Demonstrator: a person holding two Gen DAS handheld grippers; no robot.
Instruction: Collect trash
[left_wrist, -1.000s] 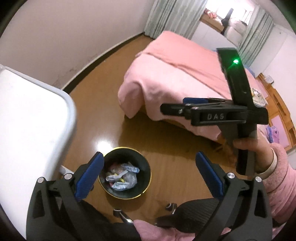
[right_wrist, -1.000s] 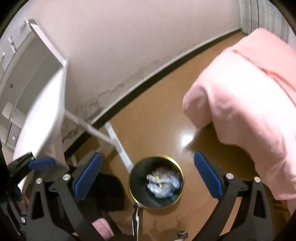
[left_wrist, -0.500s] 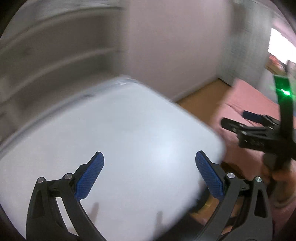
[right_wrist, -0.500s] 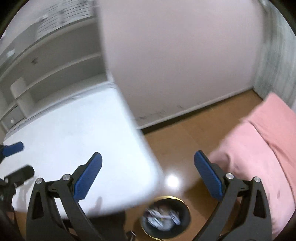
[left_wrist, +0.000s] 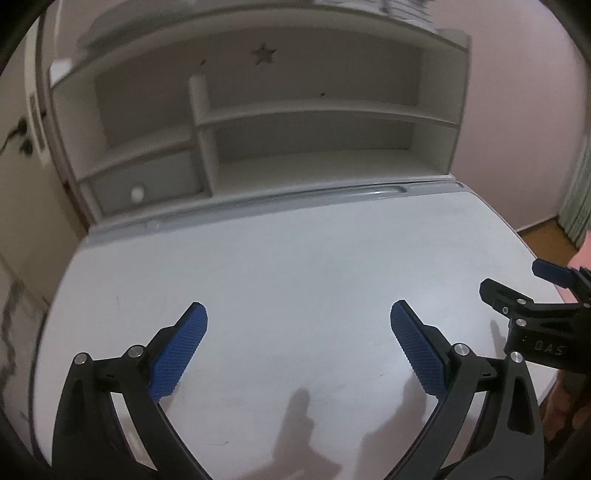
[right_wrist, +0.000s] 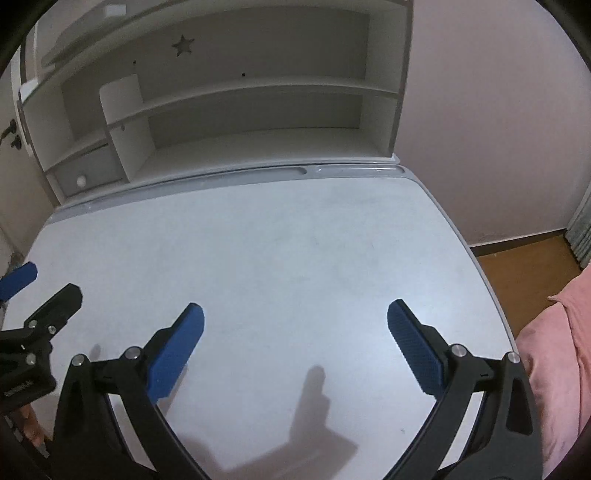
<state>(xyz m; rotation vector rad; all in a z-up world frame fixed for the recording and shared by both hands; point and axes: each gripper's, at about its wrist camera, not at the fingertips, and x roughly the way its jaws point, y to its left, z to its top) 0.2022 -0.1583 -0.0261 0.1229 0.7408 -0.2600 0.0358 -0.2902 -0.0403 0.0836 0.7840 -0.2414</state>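
Your left hand-held gripper (left_wrist: 297, 347) and right hand-held gripper (right_wrist: 295, 345) hang released over the table (left_wrist: 295, 258); no trash shows from nine to three o'clock, so its handling can't be judged.

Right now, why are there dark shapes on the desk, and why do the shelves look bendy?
Left wrist view: the dark shapes on the desk are shadows of the open left claw. Right wrist view: the right claw casts shadows too. Both views: the fisheye lens curves the shelves, slightly blurred.

White desk (left_wrist: 295, 266), white shelf hutch (left_wrist: 310, 110) behind it, star cutout (left_wrist: 263, 54), pink bedding (right_wrist: 557, 354), wooden floor (right_wrist: 524, 266)
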